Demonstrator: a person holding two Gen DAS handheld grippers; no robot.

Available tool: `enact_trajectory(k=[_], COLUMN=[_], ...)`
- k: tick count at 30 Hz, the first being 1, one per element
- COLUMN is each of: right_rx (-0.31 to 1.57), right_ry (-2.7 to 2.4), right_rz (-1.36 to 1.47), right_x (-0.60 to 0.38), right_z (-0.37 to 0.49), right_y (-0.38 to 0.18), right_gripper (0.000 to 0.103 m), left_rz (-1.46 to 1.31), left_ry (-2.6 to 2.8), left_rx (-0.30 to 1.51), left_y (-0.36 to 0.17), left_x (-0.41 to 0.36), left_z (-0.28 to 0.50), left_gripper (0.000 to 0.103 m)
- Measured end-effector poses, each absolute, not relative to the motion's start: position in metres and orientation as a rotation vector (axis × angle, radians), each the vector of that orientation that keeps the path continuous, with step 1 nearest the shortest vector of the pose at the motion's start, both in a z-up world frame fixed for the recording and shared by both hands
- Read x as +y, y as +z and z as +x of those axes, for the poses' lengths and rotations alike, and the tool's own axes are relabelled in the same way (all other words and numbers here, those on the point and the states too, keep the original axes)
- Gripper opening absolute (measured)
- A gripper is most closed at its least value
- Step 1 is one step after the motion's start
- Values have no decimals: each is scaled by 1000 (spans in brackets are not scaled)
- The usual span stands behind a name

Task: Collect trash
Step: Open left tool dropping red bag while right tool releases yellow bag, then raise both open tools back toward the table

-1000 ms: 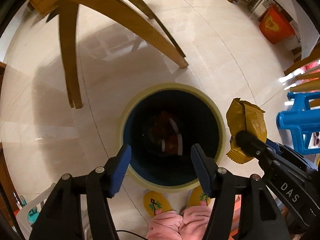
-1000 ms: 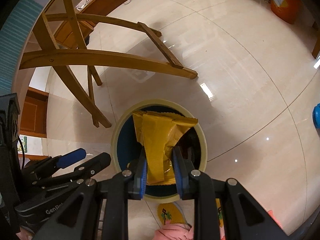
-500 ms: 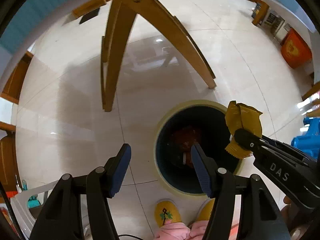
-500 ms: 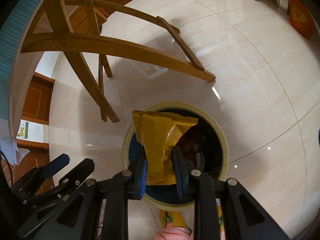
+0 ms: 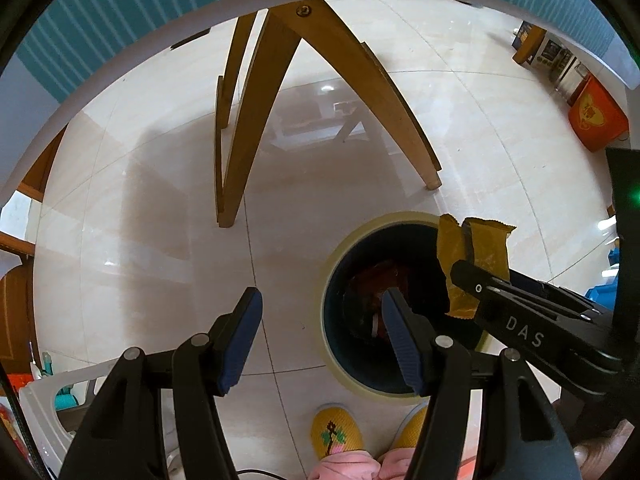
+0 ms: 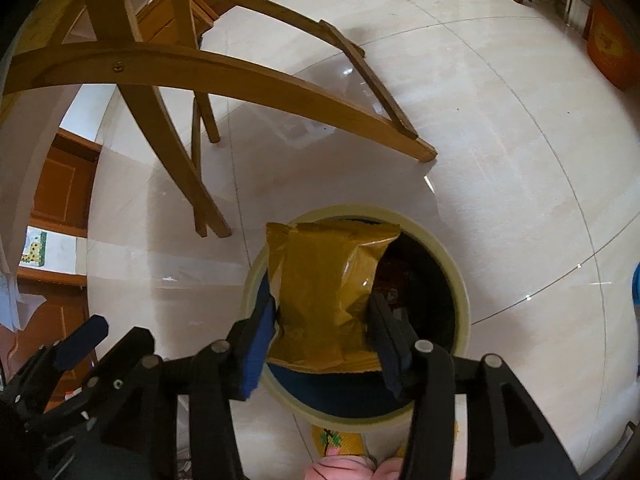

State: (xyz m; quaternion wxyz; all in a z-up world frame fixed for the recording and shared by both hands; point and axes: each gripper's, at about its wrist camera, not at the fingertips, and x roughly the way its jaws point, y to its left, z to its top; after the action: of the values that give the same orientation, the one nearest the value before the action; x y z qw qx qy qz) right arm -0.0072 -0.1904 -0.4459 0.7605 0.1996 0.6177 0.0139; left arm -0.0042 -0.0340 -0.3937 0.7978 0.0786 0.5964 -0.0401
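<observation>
bin [image 6: 460,280] contents dark — unreadable, wrapper [image 6: 328,296] hiding its near side

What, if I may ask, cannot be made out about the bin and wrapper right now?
- Bin contents: dark in left wrist view; wrapper covers them in right wrist view.
- Right hand-held gripper, jaws just opening around the wrapper: pad contact unclear.
- Person: cut off at bottom edge, slippers only.

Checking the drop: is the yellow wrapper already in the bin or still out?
Still out. The yellow wrapper sits between the right gripper jaws, which have just been opening, above the bin mouth.
</observation>
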Motion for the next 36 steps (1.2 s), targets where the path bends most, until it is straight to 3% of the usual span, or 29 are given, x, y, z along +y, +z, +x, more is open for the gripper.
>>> enact_trajectory(k=[3, 6, 10, 15, 25, 36], right_rx=[1346, 1339, 1338, 1330, 1327, 1290], right_ry=[12, -7, -16, -23, -7, 27], right_rz=[430, 420, 417, 406, 387, 363], right_x=[-193, -195, -197, -197, -197, -192], right_z=[-8, -7, -8, -11, -18, -27], right_y=[-446, -443, -440, -430, -415, -324], right_gripper=[51, 60, 61, 87, 88, 88], left_rz=[168, 169, 163, 169, 148, 155], left_ry=[-90, -94, -99, -115, -109, -121], left_rx=[1275, 1270, 1272, 1269, 1268, 1220], left_y=[-389, -386, -381, -370, -346, -253], left_x=[-34, -37, -38, -41, -36, -33], left_z=[-6, -5, -4, -6, -11, -18], left_gripper=[61, 61, 61, 61, 61, 61])
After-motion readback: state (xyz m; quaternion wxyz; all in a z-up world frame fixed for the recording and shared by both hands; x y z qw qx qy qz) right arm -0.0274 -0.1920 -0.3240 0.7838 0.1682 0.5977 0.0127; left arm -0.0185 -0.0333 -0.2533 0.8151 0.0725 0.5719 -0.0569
